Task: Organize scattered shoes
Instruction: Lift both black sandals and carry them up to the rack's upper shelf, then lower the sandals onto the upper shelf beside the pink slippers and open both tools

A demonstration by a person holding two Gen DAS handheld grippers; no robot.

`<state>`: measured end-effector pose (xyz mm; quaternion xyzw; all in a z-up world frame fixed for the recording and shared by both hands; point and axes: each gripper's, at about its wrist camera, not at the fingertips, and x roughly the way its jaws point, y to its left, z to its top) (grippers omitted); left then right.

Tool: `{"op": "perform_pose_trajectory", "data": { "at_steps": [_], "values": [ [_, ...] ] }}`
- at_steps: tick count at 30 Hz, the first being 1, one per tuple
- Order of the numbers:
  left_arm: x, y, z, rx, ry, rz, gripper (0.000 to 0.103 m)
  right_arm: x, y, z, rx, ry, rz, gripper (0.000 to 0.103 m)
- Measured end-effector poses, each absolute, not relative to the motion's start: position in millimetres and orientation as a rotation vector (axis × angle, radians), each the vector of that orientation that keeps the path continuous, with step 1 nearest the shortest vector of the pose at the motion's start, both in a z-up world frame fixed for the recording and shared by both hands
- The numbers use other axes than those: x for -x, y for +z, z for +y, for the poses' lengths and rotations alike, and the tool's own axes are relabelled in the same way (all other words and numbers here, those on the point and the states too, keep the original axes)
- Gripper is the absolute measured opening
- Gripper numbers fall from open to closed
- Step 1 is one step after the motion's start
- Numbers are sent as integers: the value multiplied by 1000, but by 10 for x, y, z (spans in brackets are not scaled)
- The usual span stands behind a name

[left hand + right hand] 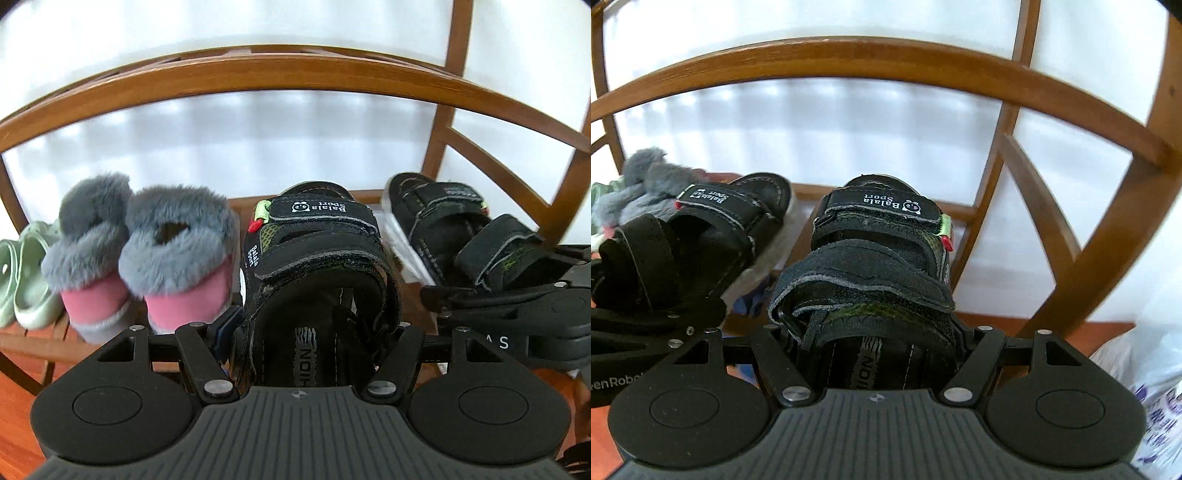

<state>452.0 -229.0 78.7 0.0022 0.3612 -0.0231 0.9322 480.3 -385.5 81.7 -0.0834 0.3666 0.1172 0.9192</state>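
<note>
Fingers of the left gripper (317, 332) clamp one black sandal (314, 258) by its heel; the right gripper (875, 332) likewise clamps the other sandal (879, 266), both over the wooden rack (258, 74), furry slippers (177, 254) just left

My left gripper (316, 332): matte black linkage arms, silver rivets, ribbed grey housing, two round discs. My right gripper (875, 332): identical build, white lettering on its side.
</note>
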Motion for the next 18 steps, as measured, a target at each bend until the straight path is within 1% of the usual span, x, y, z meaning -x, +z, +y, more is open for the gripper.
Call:
{"op": "perform_pose_trajectory", "data": {
  "at_steps": [7,18],
  "values": [
    [-4705,676,-2298,0,-48,767,69,-4933,752,-3814,203,218,727,76],
    [-4924,565,-2354,-21,-64,789,69,-5145,622,-3841,182,214,761,77]
  ]
}}
